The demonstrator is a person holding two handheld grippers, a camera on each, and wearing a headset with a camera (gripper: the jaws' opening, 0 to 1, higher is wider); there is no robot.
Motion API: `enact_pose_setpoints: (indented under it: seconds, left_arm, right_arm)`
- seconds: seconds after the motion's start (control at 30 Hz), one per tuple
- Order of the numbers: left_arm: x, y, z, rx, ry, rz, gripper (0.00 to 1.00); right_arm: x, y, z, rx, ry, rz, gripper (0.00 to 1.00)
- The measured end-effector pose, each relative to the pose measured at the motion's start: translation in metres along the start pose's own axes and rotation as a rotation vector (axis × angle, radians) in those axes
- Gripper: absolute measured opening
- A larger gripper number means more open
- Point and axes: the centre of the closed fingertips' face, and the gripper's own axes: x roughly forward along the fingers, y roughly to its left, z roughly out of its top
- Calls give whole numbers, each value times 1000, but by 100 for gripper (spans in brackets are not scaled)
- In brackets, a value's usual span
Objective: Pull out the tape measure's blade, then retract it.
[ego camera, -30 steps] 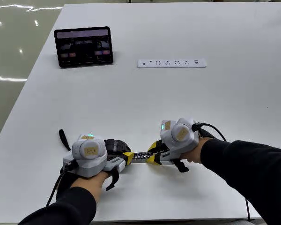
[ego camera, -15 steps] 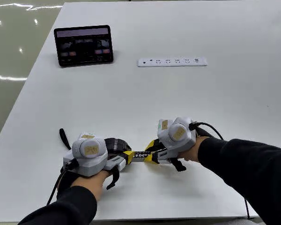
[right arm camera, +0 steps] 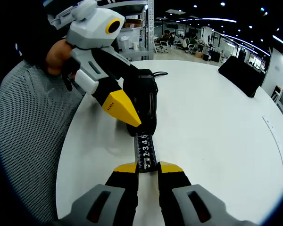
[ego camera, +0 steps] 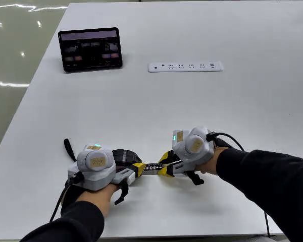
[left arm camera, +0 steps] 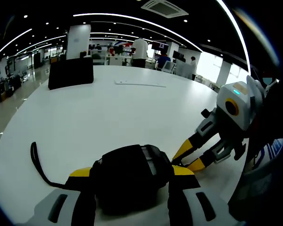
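Now: two hand-held grippers share a tape measure (right arm camera: 142, 96), short bit of blade (right arm camera: 145, 149) out

Big white table (ego camera: 192, 30) takes up most of the head view. Far L on it, a dark tablet (ego camera: 90, 49) stands propped, screen lit w/ small tiles. To its R, well apart, a white power strip (ego camera: 185, 66) lies flat, long side across the table. Both sit far from the work, which is at the near edge.

Near edge: the person's two arms in black sleeves (ego camera: 262, 176) come in from the bottom, each hand round a grey-white gripper. L gripper (left arm camera: 131, 173) is clamped on the tape measure's black case, one yellow-tipped jaw each side; the case rests on the table top. R gripper (right arm camera: 148, 167) faces it from the opposite side, jaws pinched tight on the free end of the blade. The grippers are near each other, tips apart, w/ only the blade between.

Blade runs straight and low over the table from the case mouth to R gripper's tips. It is pale w/ black digits, 2 to 5 readable in the right gripper view. Just a short stretch is out.

Thin black strap (left arm camera: 35, 162) trails from the case and curls on the table to the L of L gripper. A small lit dot glows on top of R gripper's body.
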Motion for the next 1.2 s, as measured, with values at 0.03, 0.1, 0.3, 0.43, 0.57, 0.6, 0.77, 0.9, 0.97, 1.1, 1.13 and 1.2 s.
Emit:
enact_pose_setpoints:
  seconds: [0.03, 0.1, 0.3, 0.43, 0.57, 0.6, 0.77, 0.9, 0.97, 1.1, 1.13, 1.2]
  left_arm:
    - [0, 0, 0, -1, 0, -1, 57]
    - [0, 0, 0, -4, -1, -2, 57]
    - [0, 0, 0, -9, -1, -2, 57]
    - [0, 0, 0, -12, 0, -3, 57]
    - [0, 0, 0, -15, -1, -5, 57]
    - [0, 0, 0, -15, -1, -6, 57]
    - [-1, 0, 0, -18, -1, -9, 57]
    - [0, 0, 0, -20, -1, -9, 57]
    - [0, 0, 0, -21, -1, -10, 57]
    - [0, 1, 0, -24, -1, -9, 57]
    - [0, 1, 0, -25, -1, -9, 57]
    - [0, 1, 0, -26, -2, -9, 57]
  right_arm:
    - [1, 0, 1, 6, -5, 1, 11]
    - [3, 0, 3, 16, -8, 0, 11]
    - [7, -1, 7, 17, -18, 1, 11]
    - [11, -1, 10, 14, -29, 1, 11]
    - [13, -1, 12, 9, -28, 4, 11]
    - [13, -1, 13, 12, -28, 5, 11]
    - [16, 0, 16, 19, -33, 9, 11]
    - [18, 0, 17, 19, -34, 12, 11]
    - [19, 1, 18, 19, -35, 13, 11]
    - [21, 1, 21, 20, -31, 18, 11]
    - [22, 1, 21, 16, -28, 19, 11]
    - [22, 1, 22, 11, -23, 24, 11]
